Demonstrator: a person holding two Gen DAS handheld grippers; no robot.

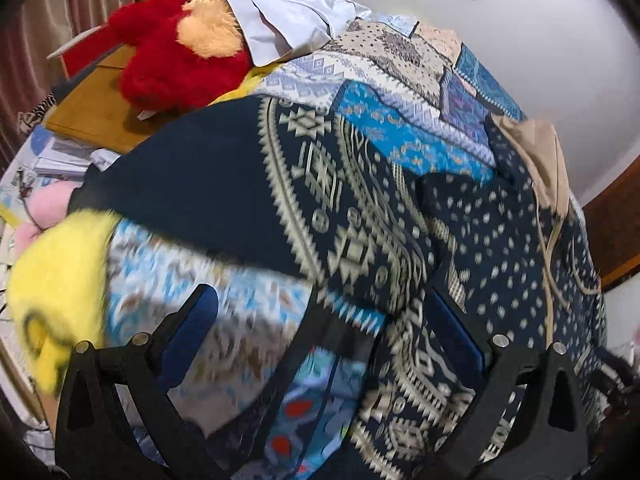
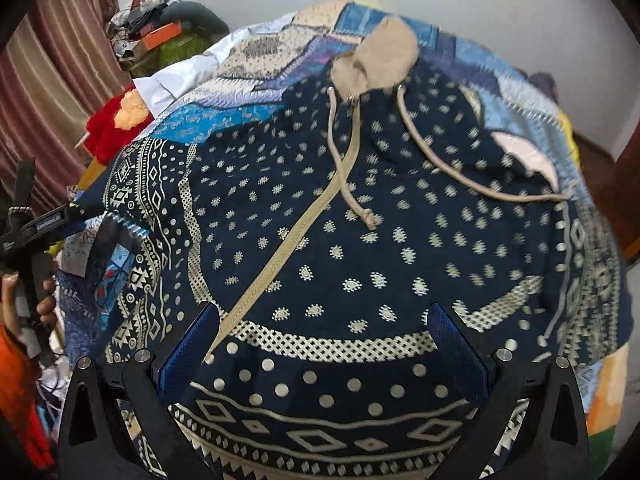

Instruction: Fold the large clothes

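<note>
Both claws wide, empty; pinch navy white-patterned hoodie [image 2: 360,240] hem, lower centre, with right gripper [image 2: 322,344]; left gripper [image 1: 320,320] takes sleeve.

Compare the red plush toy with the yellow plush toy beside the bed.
The red plush toy lies far off, on a wooden surface, sharp in the left wrist view; the yellow plush toy sits close to the left gripper, blurred. The red one has a peach patch; the yellow one carries a dark curved mark. Both are fuzzy and lie left of the navy patterned hoodie.
</note>
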